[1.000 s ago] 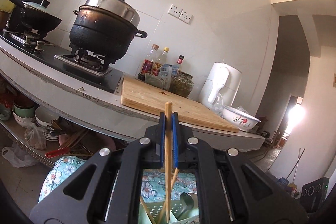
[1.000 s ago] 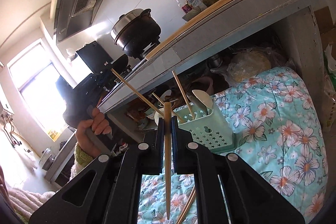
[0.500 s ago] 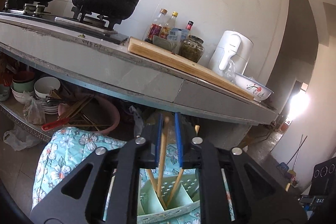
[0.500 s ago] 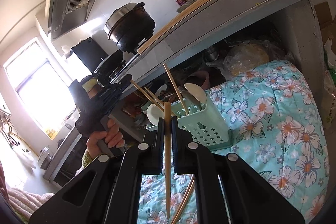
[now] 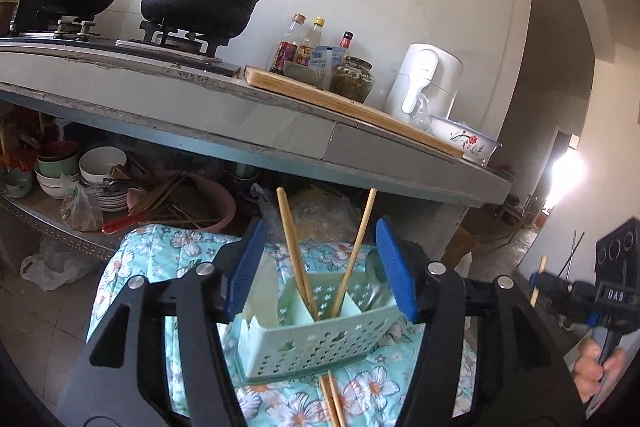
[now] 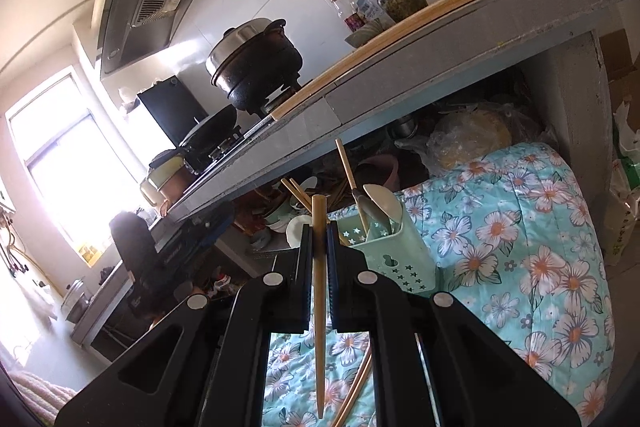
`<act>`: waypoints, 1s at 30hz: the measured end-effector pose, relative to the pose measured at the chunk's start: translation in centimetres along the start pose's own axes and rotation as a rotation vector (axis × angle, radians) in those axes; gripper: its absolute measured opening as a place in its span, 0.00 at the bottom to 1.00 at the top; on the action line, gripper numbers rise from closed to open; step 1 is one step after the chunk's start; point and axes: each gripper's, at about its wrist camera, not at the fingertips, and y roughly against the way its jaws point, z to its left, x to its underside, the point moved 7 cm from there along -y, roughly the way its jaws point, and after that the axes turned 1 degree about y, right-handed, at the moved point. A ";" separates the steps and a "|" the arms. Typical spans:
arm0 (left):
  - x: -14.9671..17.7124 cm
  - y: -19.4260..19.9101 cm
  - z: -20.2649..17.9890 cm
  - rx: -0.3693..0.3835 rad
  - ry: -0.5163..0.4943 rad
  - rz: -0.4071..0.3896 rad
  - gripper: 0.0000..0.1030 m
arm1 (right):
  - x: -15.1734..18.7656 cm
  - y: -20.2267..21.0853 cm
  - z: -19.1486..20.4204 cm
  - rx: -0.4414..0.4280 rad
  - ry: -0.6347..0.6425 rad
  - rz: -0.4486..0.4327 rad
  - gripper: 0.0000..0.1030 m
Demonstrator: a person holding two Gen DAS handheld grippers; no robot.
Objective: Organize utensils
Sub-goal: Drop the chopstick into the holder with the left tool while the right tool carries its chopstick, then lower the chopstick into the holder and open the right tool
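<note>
Left wrist view: your left gripper hung just above the green utensil caddy, which stood on the floral quilt.
Left jaws: they had just been opening and stood wide, blue pads clear of everything; two chopsticks leaned crossed in the caddy's middle compartment, between the pads but touched by neither.
Step in hand: one chopstick looked freshly delivered into the caddy, so I judge the drop done on the left side.
Right wrist view: your right gripper was clamped narrow on a single chopstick, which ran upright between the jaws, its blunt end above them.
Caddy from the right: it sat ahead and to the right of your jaws, holding a metal spoon and upright chopsticks.
Loose pieces: more chopsticks lay on the quilt just in front of the caddy.
Next move: you probably needed to back the left gripper away without knocking the leaning sticks, then bring the right chopstick over the same compartment, tip down, before letting go.
</note>
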 end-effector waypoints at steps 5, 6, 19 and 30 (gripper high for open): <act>3.9 2.9 1.3 -0.076 -0.049 0.045 0.66 | -2.8 0.3 1.2 0.013 0.051 -0.064 0.07; 4.7 3.4 1.7 -0.086 -0.045 0.057 0.67 | -3.5 0.2 1.4 0.019 0.059 -0.080 0.07; 14.1 4.5 3.2 -0.106 -0.085 0.235 0.77 | -11.9 -2.9 5.4 0.037 0.152 -0.227 0.07; 15.6 3.8 4.1 -0.084 -0.020 0.265 0.80 | -12.1 -10.4 6.6 0.156 0.247 -0.216 0.07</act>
